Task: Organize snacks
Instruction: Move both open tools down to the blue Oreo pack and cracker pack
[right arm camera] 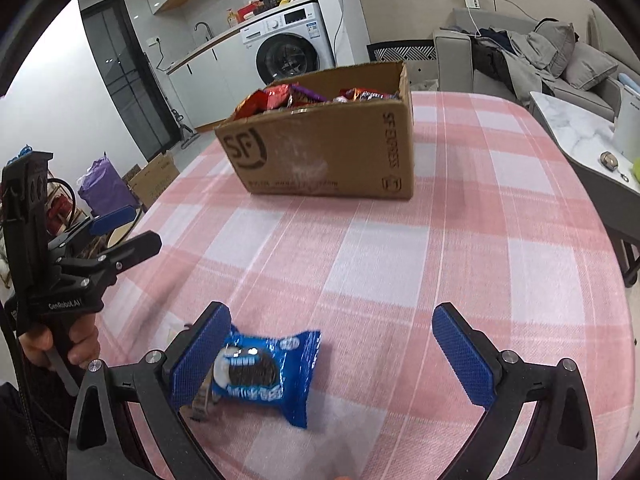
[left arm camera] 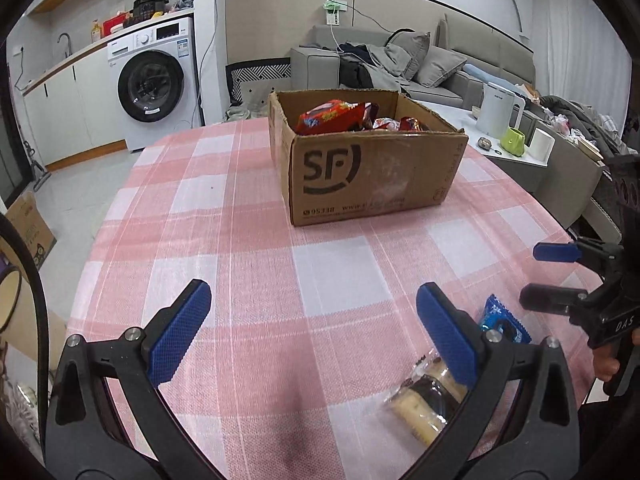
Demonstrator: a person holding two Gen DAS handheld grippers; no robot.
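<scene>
A cardboard box (left arm camera: 372, 176) printed "SF" stands on the pink checked tablecloth (left arm camera: 248, 240) and holds several red snack packs (left arm camera: 336, 116); it also shows in the right wrist view (right arm camera: 328, 152). A blue cookie packet (right arm camera: 268, 376) lies on the cloth between the fingers of my open right gripper (right arm camera: 332, 352), touching the left pad. A clear-wrapped pastry (left arm camera: 424, 400) lies by the right finger of my open, empty left gripper (left arm camera: 312, 328). The blue packet (left arm camera: 500, 320) shows behind that finger. The right gripper (left arm camera: 560, 276) shows at the right edge.
A low marble table (left arm camera: 460, 120) with a white kettle (left arm camera: 496, 112), a green cup and a paper roll stands right of the table. A grey sofa (left arm camera: 440, 64) is behind. A washing machine (left arm camera: 156, 80) and cardboard boxes on the floor (right arm camera: 156, 180) are to the left.
</scene>
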